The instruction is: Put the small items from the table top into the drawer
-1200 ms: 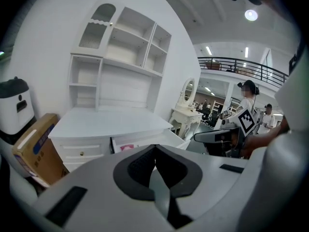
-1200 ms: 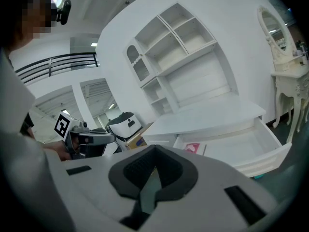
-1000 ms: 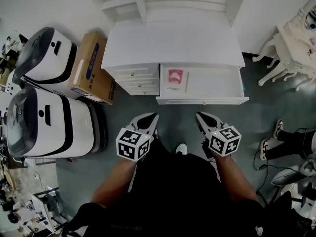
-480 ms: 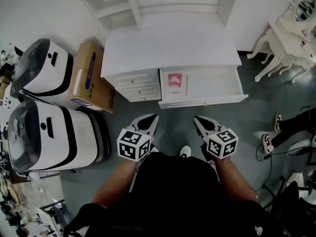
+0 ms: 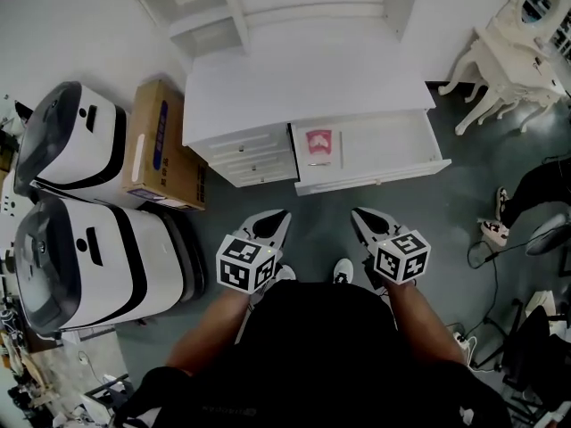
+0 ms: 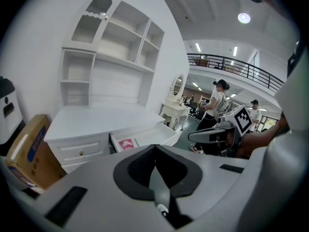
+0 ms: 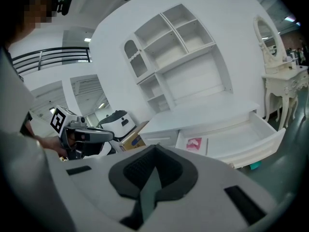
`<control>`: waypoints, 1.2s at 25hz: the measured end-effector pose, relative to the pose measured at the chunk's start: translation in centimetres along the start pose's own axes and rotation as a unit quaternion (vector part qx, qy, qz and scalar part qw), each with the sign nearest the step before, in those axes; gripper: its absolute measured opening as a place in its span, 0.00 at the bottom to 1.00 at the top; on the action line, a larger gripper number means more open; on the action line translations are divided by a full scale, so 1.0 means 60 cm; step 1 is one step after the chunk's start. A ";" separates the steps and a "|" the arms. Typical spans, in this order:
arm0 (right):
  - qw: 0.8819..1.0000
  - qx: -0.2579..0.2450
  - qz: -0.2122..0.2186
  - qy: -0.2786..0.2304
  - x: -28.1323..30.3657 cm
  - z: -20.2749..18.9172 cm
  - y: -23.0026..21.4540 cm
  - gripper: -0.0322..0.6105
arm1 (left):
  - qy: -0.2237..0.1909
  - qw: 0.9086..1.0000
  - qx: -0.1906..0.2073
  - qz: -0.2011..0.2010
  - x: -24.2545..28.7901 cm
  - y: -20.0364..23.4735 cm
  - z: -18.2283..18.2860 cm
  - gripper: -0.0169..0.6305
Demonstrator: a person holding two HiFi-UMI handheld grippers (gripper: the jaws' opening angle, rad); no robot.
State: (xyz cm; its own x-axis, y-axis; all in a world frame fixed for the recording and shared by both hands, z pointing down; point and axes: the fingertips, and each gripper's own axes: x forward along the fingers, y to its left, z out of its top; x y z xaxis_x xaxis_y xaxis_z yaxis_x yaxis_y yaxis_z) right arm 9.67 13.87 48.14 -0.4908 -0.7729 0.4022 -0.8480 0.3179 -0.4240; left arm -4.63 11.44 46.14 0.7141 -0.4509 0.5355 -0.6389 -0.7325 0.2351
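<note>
White plastic shells cover both hand-held grippers, which we hold low over the grey floor [image 5: 312,212] on the near side of the desk. The left gripper [image 5: 270,227] is clenched: in its own view the dark pads [image 6: 137,166] run together to a point and nothing sits between the jaws. The right gripper [image 5: 365,222] is clenched in the same way, its pads [image 7: 137,170] meeting at the tip with nothing held. Neither gripper touches the furniture. Both point toward the desk from well apart, the left toward the bank of small drawers [image 5: 254,154] and the right toward the open drawer [image 5: 393,145].

That drawer is pulled out toward us at the right half of the desk, beneath the white desk top [image 5: 303,78]. A red-and-white packet [image 5: 318,142] lies flat in its left end, far from both grippers and roughly between their two lines of aim. A thin pale strip lies just right of the packet; we cannot tell what it is. The rest of the drawer floor shows plain white.

On the far side of the desk top stands a white shelf unit [image 5: 205,12] with open compartments. A cardboard box [image 5: 161,141] leans against the desk's left side, and two white-and-black machines [image 5: 67,136] stand left of that. A white dressing table [image 5: 513,47] with curved legs stands at the far right.
</note>
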 end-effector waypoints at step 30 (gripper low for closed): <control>1.000 0.001 -0.010 0.006 -0.005 -0.003 0.020 0.09 | 0.002 1.000 0.003 -0.011 -0.013 0.010 -0.001 0.04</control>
State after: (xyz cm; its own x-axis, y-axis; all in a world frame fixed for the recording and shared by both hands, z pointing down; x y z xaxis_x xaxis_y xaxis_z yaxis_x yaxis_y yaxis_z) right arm 8.78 14.61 47.67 -0.4769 -0.7722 0.4199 -0.8569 0.3020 -0.4178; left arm -5.58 11.38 45.89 0.7272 -0.4325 0.5331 -0.6210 -0.7453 0.2425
